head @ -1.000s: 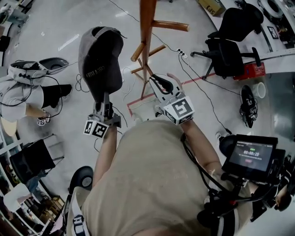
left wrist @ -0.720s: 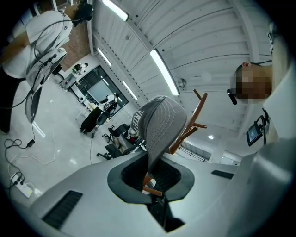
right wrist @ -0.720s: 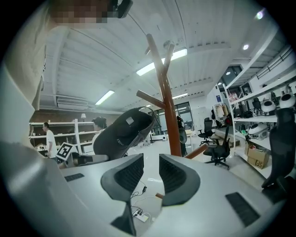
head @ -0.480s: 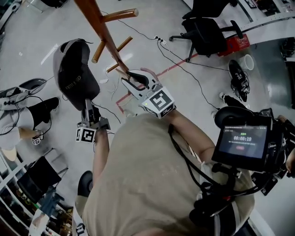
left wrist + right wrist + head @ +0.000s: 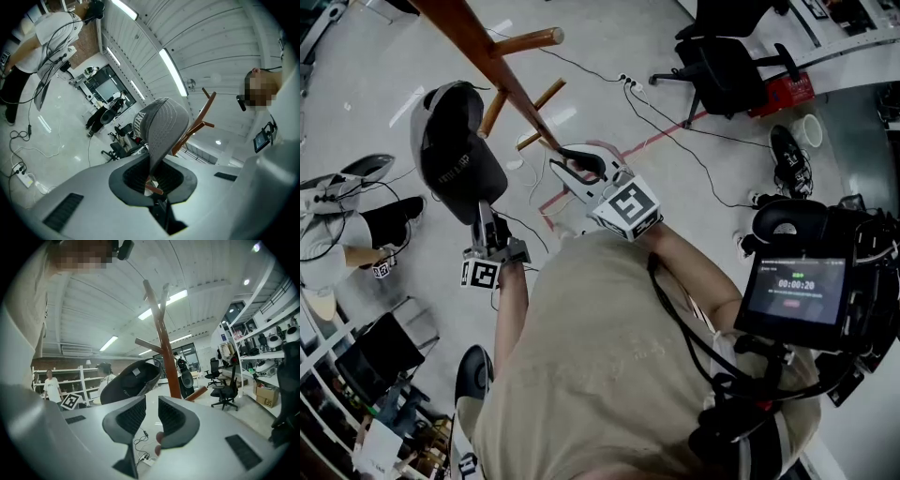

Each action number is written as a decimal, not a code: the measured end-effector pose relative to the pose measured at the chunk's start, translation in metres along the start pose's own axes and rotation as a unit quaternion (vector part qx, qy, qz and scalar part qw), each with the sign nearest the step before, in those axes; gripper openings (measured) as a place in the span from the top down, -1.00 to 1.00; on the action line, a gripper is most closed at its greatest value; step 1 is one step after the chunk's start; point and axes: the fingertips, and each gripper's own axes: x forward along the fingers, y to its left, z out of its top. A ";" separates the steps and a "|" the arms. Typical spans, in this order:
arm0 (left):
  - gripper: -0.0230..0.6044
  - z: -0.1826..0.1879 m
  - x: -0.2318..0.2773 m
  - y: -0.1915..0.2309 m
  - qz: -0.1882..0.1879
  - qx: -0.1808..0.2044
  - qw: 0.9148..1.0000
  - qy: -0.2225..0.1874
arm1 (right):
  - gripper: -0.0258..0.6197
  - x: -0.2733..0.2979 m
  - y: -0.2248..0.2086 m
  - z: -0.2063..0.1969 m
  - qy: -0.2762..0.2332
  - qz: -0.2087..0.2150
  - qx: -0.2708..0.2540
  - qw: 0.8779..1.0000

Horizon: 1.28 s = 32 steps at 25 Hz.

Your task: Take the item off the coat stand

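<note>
Head view: left gripper (image 5: 485,217) holds the cap (image 5: 450,150) up by its brim, out to the left of the coat stand (image 5: 492,61). The cap crown sits close to a lower peg (image 5: 494,111); contact or not, can't tell from above. Right gripper (image 5: 574,165) is near the lower part of the pole, and its jaw gap is hard to read at this angle. The pole's top is cut off by the frame edge. Only this view shows where both grippers sit relative to the stand.

Left gripper view: jaws closed on the brim edge, confirmed here. The brim stands up from the pads and fills the middle of the frame. It blocks most of the stand, so only a stretch of pole and two pegs show to its right. The crown is mostly hidden, and the lettering on the cap is too small to read.

Right gripper view: jaws have just opened and stand apart, with nothing between the pads. This is the only view looking into the cap's hollow inside. The cap overlaps the pole here, so any gap between them is unreadable. The left gripper's marker cube (image 5: 70,401) shows at lower left, but its jaws are hidden.
</note>
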 end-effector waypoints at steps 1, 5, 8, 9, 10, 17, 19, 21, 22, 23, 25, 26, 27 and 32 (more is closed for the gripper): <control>0.82 -0.001 -0.001 -0.001 0.001 -0.001 1.000 0.000 | 0.65 -0.001 0.000 -0.001 0.003 0.000 -0.001 1.000; 0.82 -0.006 -0.005 -0.005 0.007 0.000 1.000 -0.006 | 0.65 -0.008 -0.002 -0.004 0.006 0.006 -0.001 1.000; 0.82 -0.009 -0.009 -0.009 0.016 0.002 1.000 -0.016 | 0.66 -0.012 -0.003 -0.005 0.004 0.019 -0.003 1.000; 0.82 -0.011 -0.010 -0.010 0.018 0.003 1.000 -0.020 | 0.66 -0.014 -0.004 -0.005 0.004 0.023 -0.004 1.000; 0.82 -0.012 -0.010 -0.012 0.020 0.002 1.000 -0.023 | 0.66 -0.015 -0.005 -0.005 0.005 0.027 -0.004 1.000; 0.82 -0.033 -0.010 -0.023 0.039 0.000 0.998 -0.040 | 0.71 -0.018 -0.020 -0.016 0.021 0.067 -0.003 0.998; 0.82 -0.027 -0.033 -0.020 0.041 0.003 0.998 -0.050 | 0.72 -0.016 0.001 -0.019 0.021 0.078 -0.009 0.997; 0.82 -0.019 -0.056 -0.017 0.041 0.003 0.998 -0.051 | 0.72 -0.015 0.025 -0.019 0.022 0.085 -0.009 0.996; 0.82 -0.016 -0.060 -0.017 0.041 0.001 0.998 -0.050 | 0.73 -0.013 0.029 -0.017 0.024 0.088 -0.006 0.996; 0.82 -0.016 -0.057 -0.017 0.043 -0.002 0.998 -0.049 | 0.74 -0.010 0.027 -0.014 0.026 0.093 0.000 0.995; 0.82 -0.028 -0.035 -0.020 0.048 -0.010 0.998 -0.044 | 0.76 -0.009 0.002 -0.012 0.031 0.105 0.020 0.994; 0.82 -0.037 -0.021 -0.023 0.051 -0.012 0.998 -0.040 | 0.77 -0.011 -0.014 -0.012 0.033 0.111 0.033 0.993; 0.82 -0.045 -0.010 -0.025 0.052 -0.014 0.998 -0.036 | 0.77 -0.013 -0.029 -0.012 0.034 0.114 0.045 0.992; 0.82 -0.037 -0.016 -0.026 0.037 -0.017 0.999 -0.025 | 0.80 -0.012 -0.023 -0.007 0.028 0.102 0.072 0.992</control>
